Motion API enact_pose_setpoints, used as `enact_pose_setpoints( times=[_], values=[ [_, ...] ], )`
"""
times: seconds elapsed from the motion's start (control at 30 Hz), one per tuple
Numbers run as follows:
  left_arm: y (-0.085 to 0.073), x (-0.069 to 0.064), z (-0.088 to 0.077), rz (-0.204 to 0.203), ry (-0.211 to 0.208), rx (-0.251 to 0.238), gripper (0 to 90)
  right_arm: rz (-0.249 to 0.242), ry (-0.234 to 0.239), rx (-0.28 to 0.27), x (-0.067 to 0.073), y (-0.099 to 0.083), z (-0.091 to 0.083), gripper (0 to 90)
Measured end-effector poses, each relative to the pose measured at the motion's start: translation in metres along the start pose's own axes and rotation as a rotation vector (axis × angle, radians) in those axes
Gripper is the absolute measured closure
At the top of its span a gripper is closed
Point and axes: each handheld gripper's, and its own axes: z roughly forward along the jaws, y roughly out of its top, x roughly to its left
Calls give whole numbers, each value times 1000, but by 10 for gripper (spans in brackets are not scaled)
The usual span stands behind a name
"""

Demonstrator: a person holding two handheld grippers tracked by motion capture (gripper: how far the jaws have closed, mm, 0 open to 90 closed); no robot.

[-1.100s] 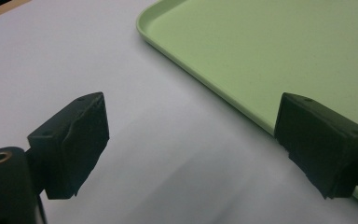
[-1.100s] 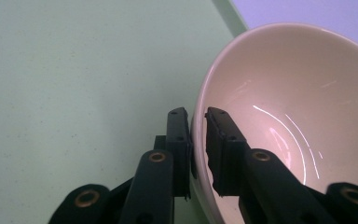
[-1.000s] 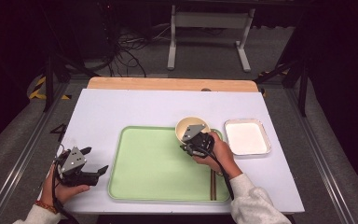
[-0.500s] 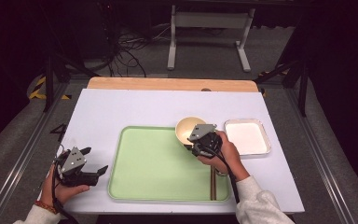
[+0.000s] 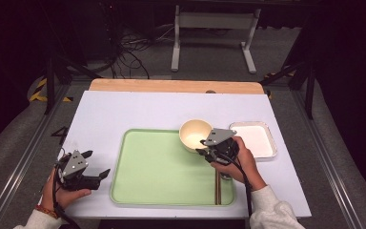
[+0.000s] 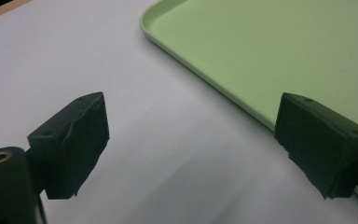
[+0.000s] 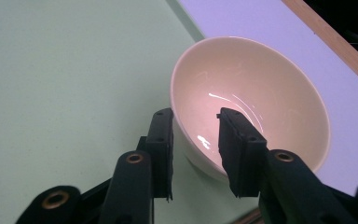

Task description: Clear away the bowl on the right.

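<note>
On the far right corner of the pale green tray, a smooth plastic slab with rounded corners and a low raised rim, sits the cream bowl, round, glossy and deep-walled, with light glinting off its glazed inside. From the right gripper view the bowl stands upright with its near rim between the two black jaws of the right tool; one jaw is outside the wall and the other over the hollow, and a gap shows on each side, so the pads are not pressing on it. Those jaws have just been opening and stand at a narrow spread. From above, the right tool sits in the person's hand just beside the bowl, its grey three-cornered plate on top. A pair of slim wooden chopsticks lies straight along the tray's right edge. To the right of the tray, a white rectangular dish with rounded corners rests on the matte white tabletop, which is edged at the far side by a pale wooden strip. The left tool rests left of the tray, its blocky, rubbery jaws spread wide over bare tabletop with nothing between them.
</note>
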Motion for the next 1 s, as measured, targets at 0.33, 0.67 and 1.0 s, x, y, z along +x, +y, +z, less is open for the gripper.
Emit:
enact_pose_setpoints(
  times=[0.33, 0.67, 1.0],
  values=[
    [2, -2, 1, 3, 6, -4, 120, 10, -9, -13, -1, -9, -15, 647],
    [2, -2, 0, 10, 8, -5, 121, 40, -48, -24, -11, -22, -33, 633],
    [1, 0, 0, 9, 5, -12, 121, 90, -81, -18, -21, -37, -46, 625]
  ],
)
